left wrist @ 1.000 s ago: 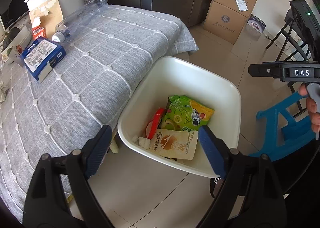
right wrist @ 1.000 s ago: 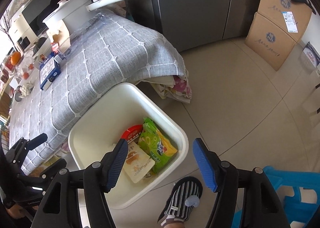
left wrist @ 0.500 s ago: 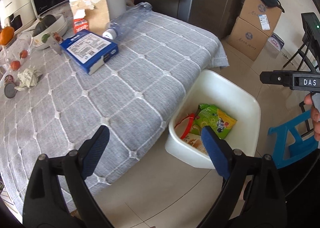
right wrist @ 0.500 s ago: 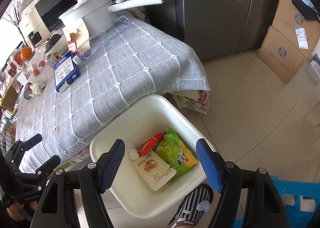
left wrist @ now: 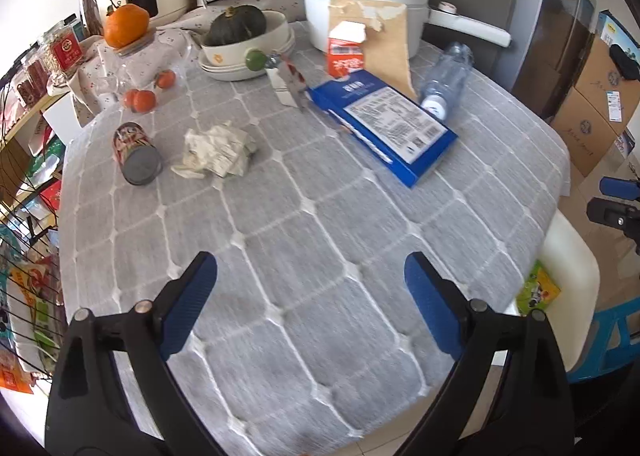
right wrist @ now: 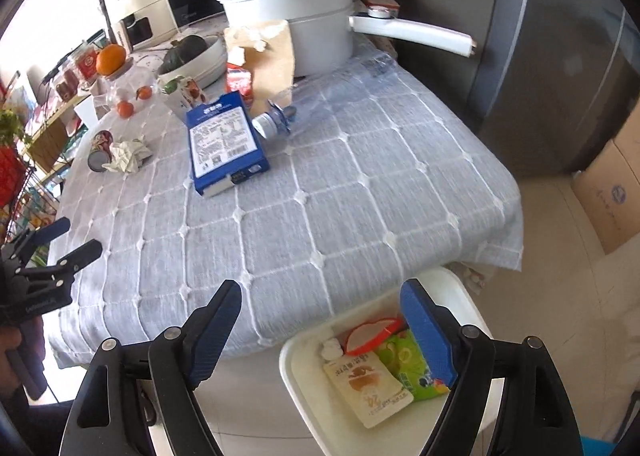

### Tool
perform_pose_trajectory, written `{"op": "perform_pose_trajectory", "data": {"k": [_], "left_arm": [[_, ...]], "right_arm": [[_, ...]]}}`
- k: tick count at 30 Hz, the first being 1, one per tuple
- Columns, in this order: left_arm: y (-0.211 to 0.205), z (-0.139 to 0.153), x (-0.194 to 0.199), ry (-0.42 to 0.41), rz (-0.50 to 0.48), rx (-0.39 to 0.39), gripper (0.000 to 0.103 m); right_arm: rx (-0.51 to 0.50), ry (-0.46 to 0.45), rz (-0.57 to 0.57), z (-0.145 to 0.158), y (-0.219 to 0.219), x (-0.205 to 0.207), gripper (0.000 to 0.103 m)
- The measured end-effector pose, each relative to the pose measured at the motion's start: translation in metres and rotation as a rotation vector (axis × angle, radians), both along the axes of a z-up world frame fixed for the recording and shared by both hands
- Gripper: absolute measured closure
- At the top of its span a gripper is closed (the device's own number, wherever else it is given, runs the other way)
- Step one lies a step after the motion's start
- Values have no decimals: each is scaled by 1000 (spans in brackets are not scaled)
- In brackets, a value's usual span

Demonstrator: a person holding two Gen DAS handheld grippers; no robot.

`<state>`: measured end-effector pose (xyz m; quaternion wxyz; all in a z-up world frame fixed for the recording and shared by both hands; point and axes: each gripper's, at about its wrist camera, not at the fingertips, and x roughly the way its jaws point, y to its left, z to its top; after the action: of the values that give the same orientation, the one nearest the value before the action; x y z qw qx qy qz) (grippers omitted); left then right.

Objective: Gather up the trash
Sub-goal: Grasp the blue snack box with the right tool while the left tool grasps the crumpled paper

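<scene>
Left wrist view: the left gripper [left wrist: 310, 296] sits at the bottom centre of the frame above the grey quilted tablecloth [left wrist: 320, 248], its blue-padded jaws spread wide and holding nothing. Upper left of centre, a crumpled paper wad [left wrist: 216, 150] lies on the cloth just beside a tipped-over can [left wrist: 136, 154], well above and left of the fingertips. Right of centre, a blue carton [left wrist: 384, 124] lies flat, and a clear plastic bottle [left wrist: 446, 82] lies on its side at the carton's upper right edge. A torn brown paper bag [left wrist: 380, 40] leans against a white pot [left wrist: 360, 4] at top centre, with a small red-and-white box [left wrist: 346, 52] in front of the bag. At the right edge, the white trash bin [left wrist: 572, 268] stands beside the table, a green snack packet [left wrist: 536, 290] showing inside.

Right wrist view: the right gripper [right wrist: 320, 332] occupies the bottom centre, jaws likewise wide apart and empty. The bin [right wrist: 304, 384] lies at lower right, partly behind the right-hand finger; it holds a beige pouch [right wrist: 366, 386], the green packet [right wrist: 408, 364], a red-rimmed lid [right wrist: 370, 334] and a small white wad [right wrist: 331, 348]. The carton [right wrist: 222, 140], bottle [right wrist: 296, 108], paper wad [right wrist: 128, 156] and can [right wrist: 98, 154] lie across the upper left of the frame, well apart from this gripper. The left gripper [right wrist: 60, 244] appears at the left edge, over the table's corner.
</scene>
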<state>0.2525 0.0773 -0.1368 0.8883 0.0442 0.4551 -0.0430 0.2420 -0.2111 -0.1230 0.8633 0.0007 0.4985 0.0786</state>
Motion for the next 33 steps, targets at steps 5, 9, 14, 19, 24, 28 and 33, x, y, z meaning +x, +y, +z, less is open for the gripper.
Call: {"op": "perform_pose_trajectory", "data": {"k": [5, 9, 14, 19, 24, 28, 33], "left_arm": [[33, -6, 41, -45, 8, -2, 8], [48, -21, 67, -59, 1, -12, 8], [57, -34, 92, -84, -26, -49, 8], [60, -47, 110, -80, -37, -92, 20], [64, -58, 115, -81, -11, -110, 37], [72, -60, 115, -88, 16, -122, 52], [76, -54, 108, -66, 33, -148, 64]], "right_arm": [[32, -37, 149, -5, 45, 40, 15], [50, -61, 240, -23, 75, 74, 3], [31, -120, 322, -47, 96, 101, 0], [-8, -114, 357, -73, 110, 119, 0], [-49, -95, 341, -94, 117, 132, 0], [-37, -81, 318, -100, 120, 140, 0], [8, -83, 315, -93, 122, 134, 9]]}}
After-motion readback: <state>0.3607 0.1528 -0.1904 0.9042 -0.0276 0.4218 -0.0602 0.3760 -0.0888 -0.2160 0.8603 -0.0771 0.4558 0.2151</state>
